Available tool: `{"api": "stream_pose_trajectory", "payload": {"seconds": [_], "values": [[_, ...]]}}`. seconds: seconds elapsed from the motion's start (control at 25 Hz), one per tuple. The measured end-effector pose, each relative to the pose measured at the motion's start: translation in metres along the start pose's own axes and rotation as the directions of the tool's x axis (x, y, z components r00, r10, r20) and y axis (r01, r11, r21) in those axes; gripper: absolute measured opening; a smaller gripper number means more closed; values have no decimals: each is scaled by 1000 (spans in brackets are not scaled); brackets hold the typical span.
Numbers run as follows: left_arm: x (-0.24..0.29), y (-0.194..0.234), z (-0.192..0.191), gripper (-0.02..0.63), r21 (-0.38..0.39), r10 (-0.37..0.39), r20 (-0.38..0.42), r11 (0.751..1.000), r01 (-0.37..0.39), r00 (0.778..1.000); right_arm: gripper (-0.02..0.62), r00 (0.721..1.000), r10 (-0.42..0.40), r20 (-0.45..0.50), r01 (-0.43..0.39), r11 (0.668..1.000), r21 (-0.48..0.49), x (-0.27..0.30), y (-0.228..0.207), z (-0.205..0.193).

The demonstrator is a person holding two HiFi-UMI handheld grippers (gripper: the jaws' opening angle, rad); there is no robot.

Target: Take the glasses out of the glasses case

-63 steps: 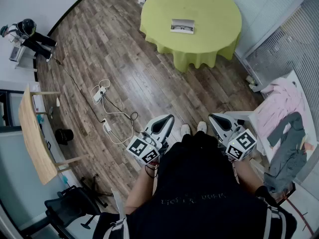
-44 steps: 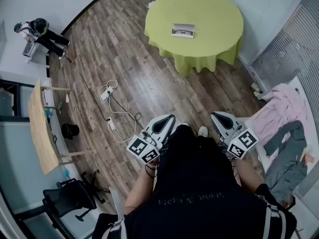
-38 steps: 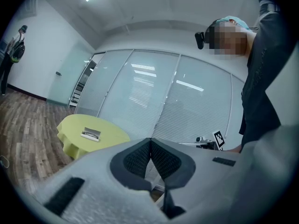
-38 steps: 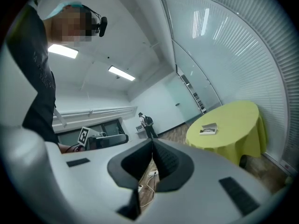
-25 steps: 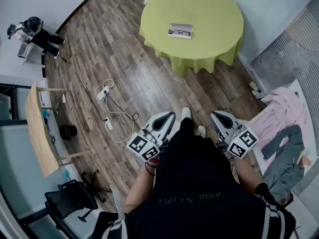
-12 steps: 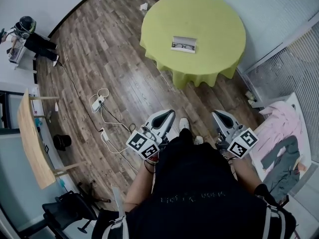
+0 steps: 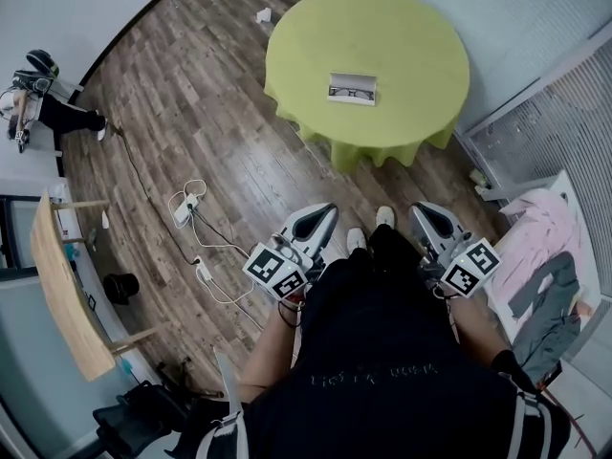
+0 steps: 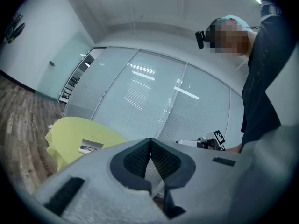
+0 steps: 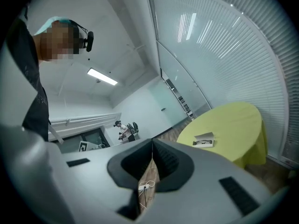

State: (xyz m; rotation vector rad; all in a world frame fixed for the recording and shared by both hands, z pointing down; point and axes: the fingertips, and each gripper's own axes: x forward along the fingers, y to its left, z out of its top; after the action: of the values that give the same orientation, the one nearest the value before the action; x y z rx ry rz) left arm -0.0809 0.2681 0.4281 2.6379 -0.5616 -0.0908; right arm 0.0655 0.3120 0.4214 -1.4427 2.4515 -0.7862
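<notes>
A white glasses case [image 7: 352, 90] lies open on a round table with a yellow-green cloth [image 7: 406, 27], dark-framed glasses inside it. It also shows small in the left gripper view as the case [image 8: 90, 146] on the table [image 8: 65, 129], and in the right gripper view as the case [image 9: 204, 139] on the table [image 9: 236, 118]. My left gripper [image 7: 326, 209] and right gripper [image 7: 419, 208] are held at waist height over the wooden floor, well short of the table. Both are shut and hold nothing, as the left gripper [image 8: 150, 139] and right gripper [image 9: 152, 141] show with their tips meeting.
A power strip with white cables [image 7: 185, 208] lies on the floor ahead to the left. Pink and grey clothes [image 7: 543, 247] are spread at the right. A wooden desk [image 7: 59, 295] and a black bin [image 7: 121, 288] stand at the left. Glass walls with blinds run behind the table.
The person has stepped forward, feet swapping, and the table has shifted slightly in view. Both grippers stay shut at the waist.
</notes>
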Motion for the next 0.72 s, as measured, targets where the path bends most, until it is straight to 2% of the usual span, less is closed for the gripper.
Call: {"api": "stream_pose_trajectory", "payload": {"seconds": [0.36, 0.48, 0.72], "values": [[5, 17, 2, 12, 29, 29, 6, 999, -29, 1000, 28, 1000, 24, -18, -24, 1000, 9, 21, -18, -5], [10, 24, 5, 12, 17, 49, 12, 999, -50, 999, 29, 998, 38, -41, -37, 999, 32, 29, -25, -7], [36, 46, 15, 12, 25, 58, -20, 998, -58, 998, 29, 998, 52, -46, -49, 997, 65, 49, -48, 5]]}}
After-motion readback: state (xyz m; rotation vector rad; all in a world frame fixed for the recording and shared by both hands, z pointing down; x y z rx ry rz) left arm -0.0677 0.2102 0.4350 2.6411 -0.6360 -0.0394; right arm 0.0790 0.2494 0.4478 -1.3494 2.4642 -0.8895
